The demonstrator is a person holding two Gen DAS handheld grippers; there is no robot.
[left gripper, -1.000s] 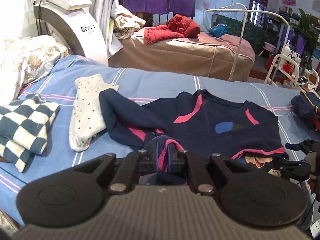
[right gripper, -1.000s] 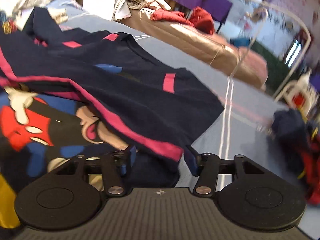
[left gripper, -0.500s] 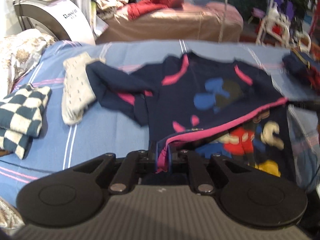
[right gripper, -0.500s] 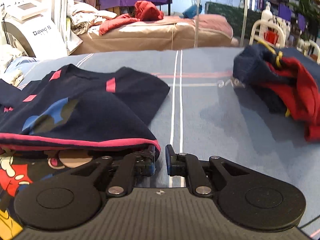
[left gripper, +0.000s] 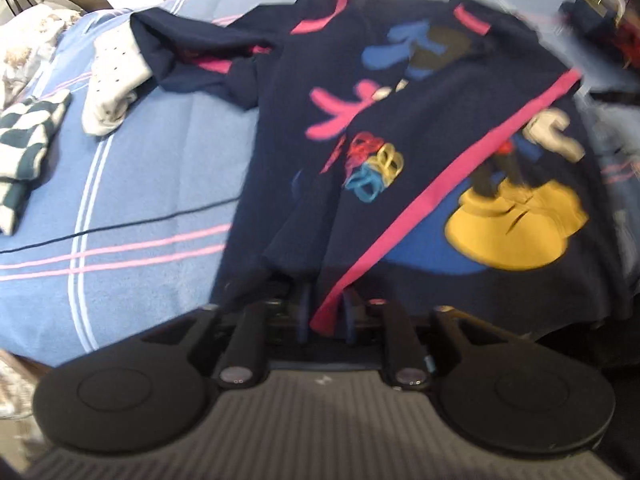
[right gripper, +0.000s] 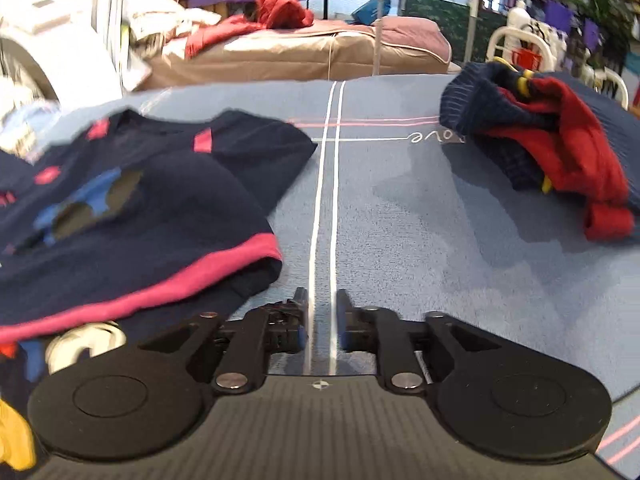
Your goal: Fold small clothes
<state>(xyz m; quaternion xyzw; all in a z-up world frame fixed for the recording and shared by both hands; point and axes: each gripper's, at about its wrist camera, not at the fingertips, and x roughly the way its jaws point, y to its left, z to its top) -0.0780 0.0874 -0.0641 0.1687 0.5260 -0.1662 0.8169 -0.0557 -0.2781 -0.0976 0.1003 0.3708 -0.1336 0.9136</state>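
A navy child's sweatshirt (left gripper: 420,128) with pink trim and a cartoon print lies on the blue striped blanket (left gripper: 140,200). My left gripper (left gripper: 326,316) is shut on its pink hem and holds the hem lifted and pulled back, which bares the print. In the right wrist view the sweatshirt (right gripper: 140,220) lies to the left. My right gripper (right gripper: 322,316) is empty beside it, over the blanket's white stripes, its jaws a small gap apart.
A white dotted garment (left gripper: 114,84) and a checked folded cloth (left gripper: 24,144) lie at the left. A crumpled navy and red garment (right gripper: 552,156) lies at the right on the blanket (right gripper: 400,220). A second bed (right gripper: 300,48) stands behind.
My left gripper has pulled the hem further back and up, so more of the print shows. My right gripper has let go of the hem and now sits beside the sweatshirt.
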